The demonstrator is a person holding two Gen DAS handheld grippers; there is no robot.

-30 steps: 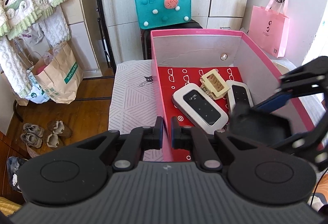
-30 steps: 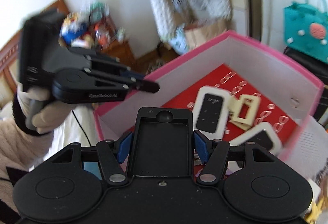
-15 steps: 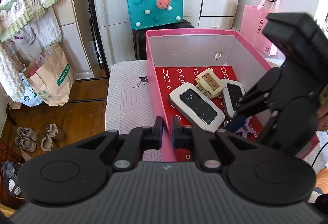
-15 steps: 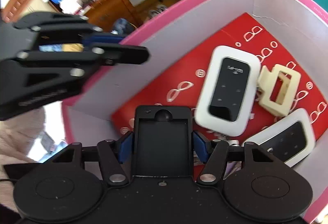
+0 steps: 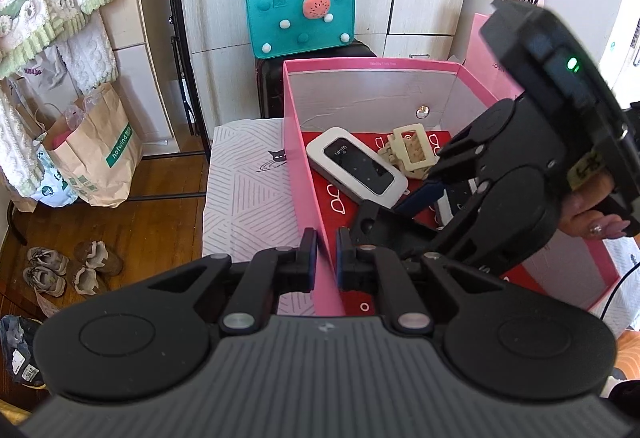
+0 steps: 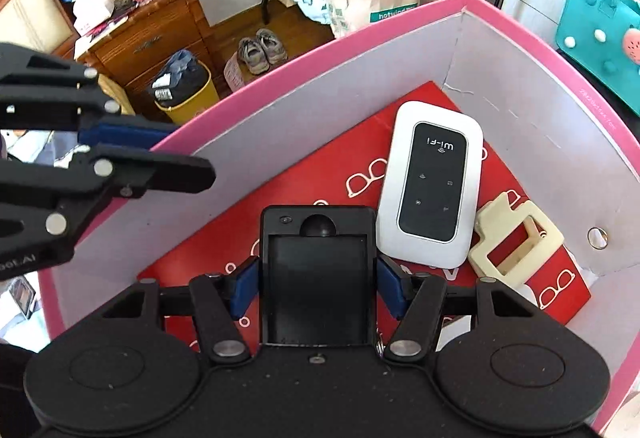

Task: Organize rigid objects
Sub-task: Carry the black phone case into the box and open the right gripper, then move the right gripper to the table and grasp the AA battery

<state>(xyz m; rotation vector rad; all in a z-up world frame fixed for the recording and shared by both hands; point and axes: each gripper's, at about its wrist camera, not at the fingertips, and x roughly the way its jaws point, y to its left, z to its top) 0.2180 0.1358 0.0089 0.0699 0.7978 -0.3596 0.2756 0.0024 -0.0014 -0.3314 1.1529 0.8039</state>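
Right gripper [image 6: 316,280] fingers [image 6: 244,284] clamp a black rectangular case [image 6: 318,278] by its two long sides, blue pads pressing on each edge, case held low inside the pink box [image 6: 520,49] over the red patterned floor; cannot tell if the case touches the floor. Left gripper [image 5: 325,258] fingers [image 5: 308,254] are nearly closed, pinching the near side wall of the pink box between the pads, one finger outside the box, one inside. In the right wrist view the left gripper [image 6: 176,153] shows at the left edge, on the box rim. Just right of the case lies a white wifi router [image 6: 432,185] with a dark screen, flat on the red floor, close beside the case's top corner. A cream hair claw clip [image 6: 516,242] lies against the router's right side, near the box's back wall with a metal snap [image 6: 598,237]. A second white device is mostly hidden behind the right gripper. In the left wrist view the right gripper [image 5: 404,213] reaches down into the box from the right, a hand [image 5: 588,209] on its handle. The box sits on a bed with a grey striped cover [image 5: 248,189]. Beyond: teal felt bag [image 5: 300,17], pink paper bag [image 5: 486,49], brown paper bag [image 5: 96,153], shoes [image 5: 64,270] on the wood floor.
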